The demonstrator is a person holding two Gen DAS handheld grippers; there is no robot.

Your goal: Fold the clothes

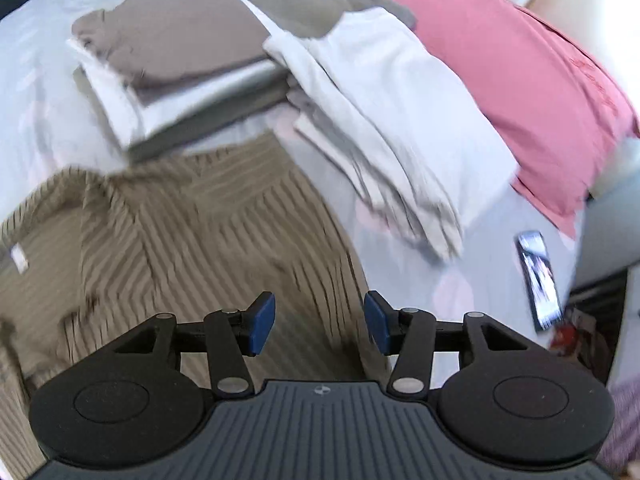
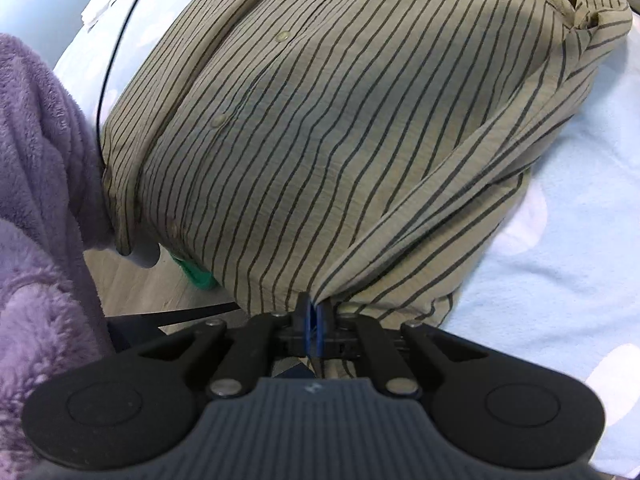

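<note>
the striped shirt (image 2: pixel 340 128), tan with dark lines, lies buttoned-side up on the pale blue sheet (image 2: pixel 560 220) of a bed. the right gripper (image 2: pixel 314 316) is clamped tight on a bunched edge of the shirt near its lower hem, cloth fanning out from the pads. the left gripper (image 1: pixel 320 322) hangs above the shirt with its jaws apart and nothing between the blue pads (image 1: pixel 262 322); this view is motion-blurred, so the part of the shirt beneath it is hard to place, possibly near the collar. beyond the shirt sit two stacks of folded clothes: a brown-and-white pile (image 1: pixel 172 68) and a white-and-grey pile (image 1: pixel 384 128) beside it. a pink pillow (image 1: pixel 520 80) lies past them, a phone (image 1: pixel 540 280) on the sheet near it. a purple fleece sleeve (image 2: pixel 36 184) sits at the left edge of the right view.
</note>
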